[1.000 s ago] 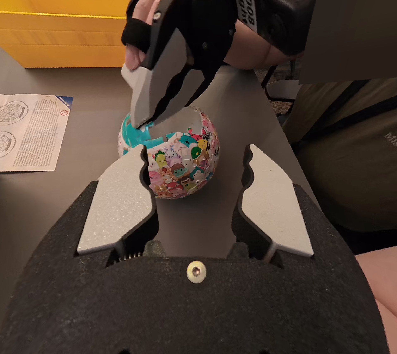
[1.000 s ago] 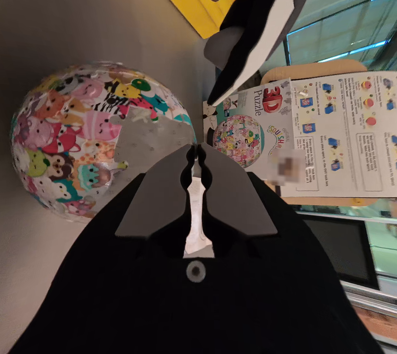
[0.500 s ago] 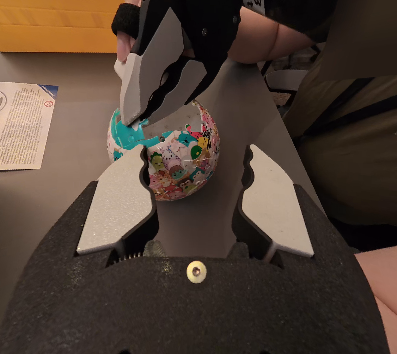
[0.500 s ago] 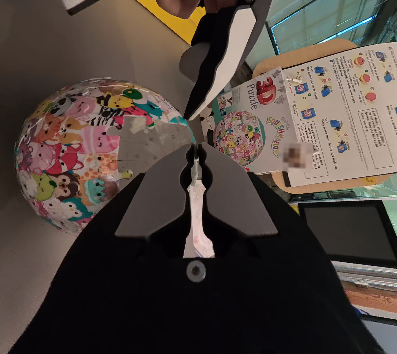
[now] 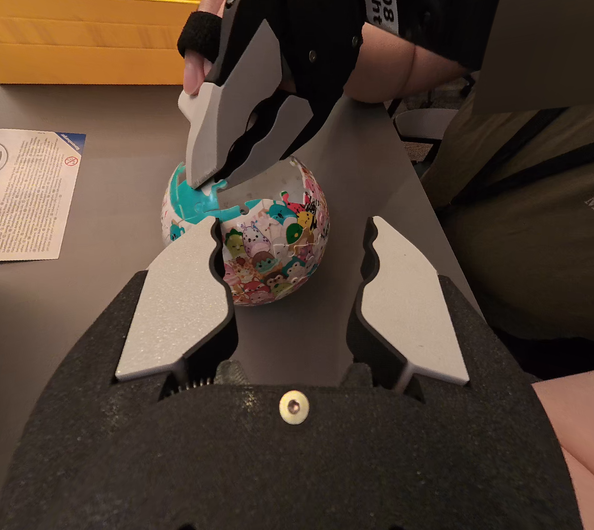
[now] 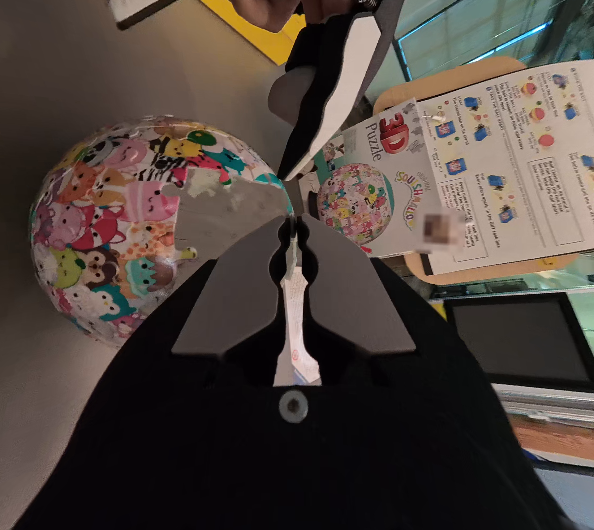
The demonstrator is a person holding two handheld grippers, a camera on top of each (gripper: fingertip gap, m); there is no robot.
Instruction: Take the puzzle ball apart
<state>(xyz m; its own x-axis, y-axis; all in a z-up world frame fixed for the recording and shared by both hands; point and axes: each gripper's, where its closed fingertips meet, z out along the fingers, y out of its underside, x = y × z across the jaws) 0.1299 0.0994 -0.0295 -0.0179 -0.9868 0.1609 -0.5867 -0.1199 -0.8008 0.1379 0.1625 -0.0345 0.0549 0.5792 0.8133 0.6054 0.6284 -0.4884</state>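
- Puzzle ball [image 5: 266,244]: rests on the grey desk [image 5: 122,161], between and just beyond the tips of the left tool [image 5: 292,244]. Its top is open, exposing the pale inner surface.
- Left tool: jaws wide apart, holding nothing; its left finger overlaps the ball's left side in the left wrist view.
- Right tool [image 5: 215,182]: comes down from above, jaws nearly together, pinching a teal piece [image 5: 212,190] at the rim of the opening.
- Leaflet [image 5: 32,193]: flat on the desk, left of the ball.
- Yellow bin [image 5: 90,19]: behind the ball, at the far desk edge.
- Puzzle box [image 6: 379,186]: visible beyond the ball in the right wrist view.
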